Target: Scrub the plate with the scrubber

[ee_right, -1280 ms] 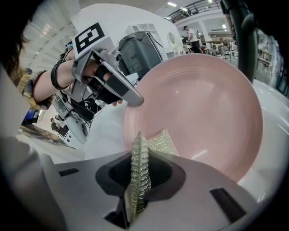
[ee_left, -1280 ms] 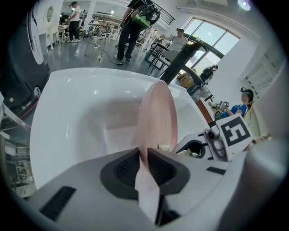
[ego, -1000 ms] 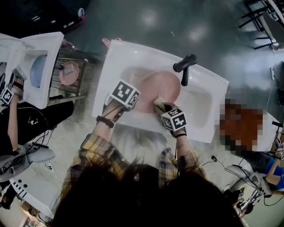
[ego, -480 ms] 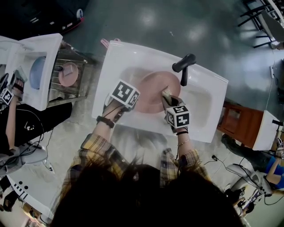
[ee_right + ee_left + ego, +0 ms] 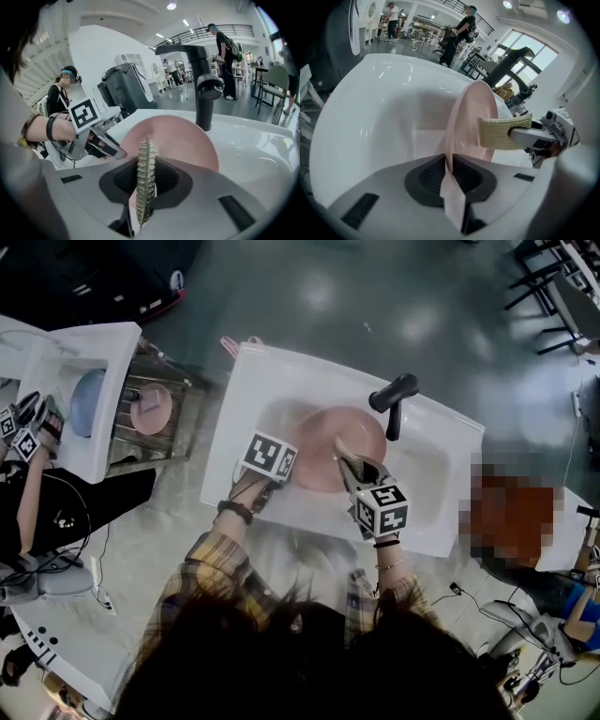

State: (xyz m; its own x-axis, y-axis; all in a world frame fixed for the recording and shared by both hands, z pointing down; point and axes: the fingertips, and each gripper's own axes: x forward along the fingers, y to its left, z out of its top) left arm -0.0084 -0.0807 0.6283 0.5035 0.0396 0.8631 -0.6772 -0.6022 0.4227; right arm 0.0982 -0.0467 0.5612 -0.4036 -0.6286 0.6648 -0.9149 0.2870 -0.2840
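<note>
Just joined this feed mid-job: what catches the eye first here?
A pink plate stands tilted up in the white sink, its rim clamped in the left tongs. The right tongs hold a yellowish scrubber against its face, near the black faucet.

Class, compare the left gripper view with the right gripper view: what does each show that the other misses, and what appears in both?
Only the left gripper view: the left gripper shut on the plate, rim edge-on, and the broad woven face of the scrubber. Only the right gripper view: the right gripper shut on the scrubber, seen edge-on, and the left gripper's marker cube. Both: pink plate, white sink, black faucet.
</note>
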